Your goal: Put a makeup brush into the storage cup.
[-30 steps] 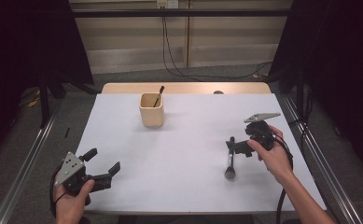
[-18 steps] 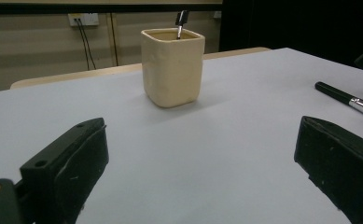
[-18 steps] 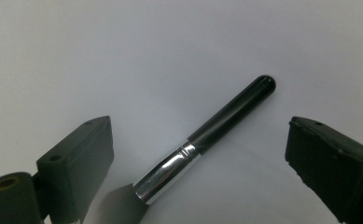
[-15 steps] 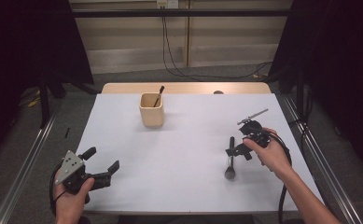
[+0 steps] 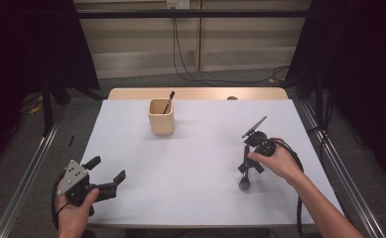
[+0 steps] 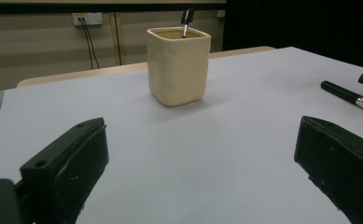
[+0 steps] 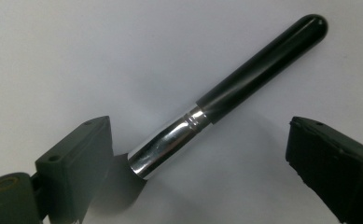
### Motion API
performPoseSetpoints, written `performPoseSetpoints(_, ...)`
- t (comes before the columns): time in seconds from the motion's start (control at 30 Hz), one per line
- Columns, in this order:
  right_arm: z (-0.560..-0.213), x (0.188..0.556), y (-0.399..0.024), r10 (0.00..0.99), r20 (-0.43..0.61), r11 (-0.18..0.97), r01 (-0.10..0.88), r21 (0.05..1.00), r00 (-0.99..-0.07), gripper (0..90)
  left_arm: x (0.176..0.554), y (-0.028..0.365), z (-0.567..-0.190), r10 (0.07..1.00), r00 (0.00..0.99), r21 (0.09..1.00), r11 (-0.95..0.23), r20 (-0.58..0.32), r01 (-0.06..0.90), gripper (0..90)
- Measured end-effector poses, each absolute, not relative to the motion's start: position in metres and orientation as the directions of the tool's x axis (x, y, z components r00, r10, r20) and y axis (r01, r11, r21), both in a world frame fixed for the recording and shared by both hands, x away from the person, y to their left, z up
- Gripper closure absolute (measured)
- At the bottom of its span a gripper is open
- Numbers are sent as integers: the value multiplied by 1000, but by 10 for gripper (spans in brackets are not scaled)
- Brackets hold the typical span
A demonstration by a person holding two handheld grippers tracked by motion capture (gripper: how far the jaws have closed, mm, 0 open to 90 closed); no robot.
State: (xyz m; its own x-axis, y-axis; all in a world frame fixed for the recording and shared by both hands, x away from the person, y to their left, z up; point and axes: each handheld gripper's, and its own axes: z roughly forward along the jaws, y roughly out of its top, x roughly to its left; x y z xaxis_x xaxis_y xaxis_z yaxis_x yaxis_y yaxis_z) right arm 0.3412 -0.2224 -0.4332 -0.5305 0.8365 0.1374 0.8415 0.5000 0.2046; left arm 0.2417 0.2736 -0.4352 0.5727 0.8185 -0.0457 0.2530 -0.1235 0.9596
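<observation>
A make-up brush (image 7: 258, 60) with a black handle and a silver ferrule lies flat on the white table top (image 5: 195, 163), right of centre. My right gripper (image 7: 198, 158) points down at it, open, its jaws on either side of the ferrule and apart from it. In the high view the right gripper (image 5: 249, 167) hangs just over the brush (image 5: 244, 182). My left gripper (image 5: 105, 174) stands open and empty near the front left corner. Its own view has the left gripper (image 6: 198, 163) facing a cream square cup (image 6: 179, 65) with the lying brush (image 6: 352, 95) at the right.
The cream cup (image 5: 160, 117) stands at the back centre-left with a second dark-handled brush (image 5: 169, 101) leaning in it. A wooden strip (image 5: 195, 93) runs along the table's far edge. Metal rails (image 5: 27, 173) flank the table on both sides.
My right gripper has tipped forward and down over the lying brush, its grey plate swinging up. The left gripper has stayed where it was.
</observation>
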Motion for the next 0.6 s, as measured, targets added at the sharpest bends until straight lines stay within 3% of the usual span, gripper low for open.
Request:
performPoseSetpoints(0.3,-439,347,-217,847,120,501,854,141,-517,92,242,274,-435,818,574,959,-127,-43,253,30)
performPoseSetpoints(0.6,-447,349,-210,864,146,467,876,124,-481,269,241,272,-436,813,581,958,-134,-41,255,29)
